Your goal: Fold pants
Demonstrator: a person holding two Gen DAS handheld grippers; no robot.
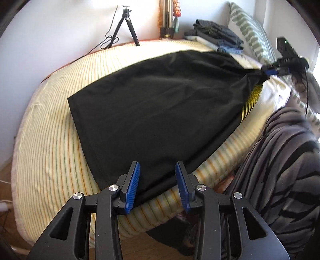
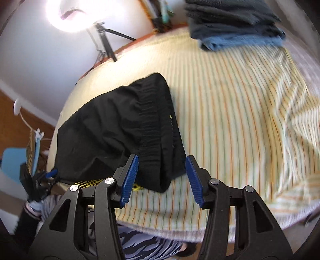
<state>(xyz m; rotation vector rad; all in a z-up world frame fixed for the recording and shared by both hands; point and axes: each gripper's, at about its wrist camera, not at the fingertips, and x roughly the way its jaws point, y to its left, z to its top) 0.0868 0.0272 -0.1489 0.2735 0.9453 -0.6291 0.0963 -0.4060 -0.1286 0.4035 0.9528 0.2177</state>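
Observation:
Black pants [image 1: 160, 104] lie spread on the striped bed [image 1: 50, 140], with a yellow mesh lining [image 1: 253, 98] showing at the right edge. My left gripper [image 1: 157, 180] is open, its blue pads just above the pants' near hem, holding nothing. In the right wrist view the pants [image 2: 120, 136] show their elastic waistband [image 2: 158, 120]. My right gripper [image 2: 162, 174] is open over the waistband corner, empty. In the left wrist view, the right gripper [image 1: 268, 71] sits at the pants' far right corner, and the cloth bunches toward it.
A stack of folded dark and blue clothes [image 1: 218, 38] sits at the back of the bed, also in the right wrist view [image 2: 236, 26]. A patterned pillow [image 1: 250, 34], a tripod [image 1: 126, 26] and a ring light [image 2: 68, 14] stand behind. The person's zebra-striped clothing [image 1: 284, 160] is at the right.

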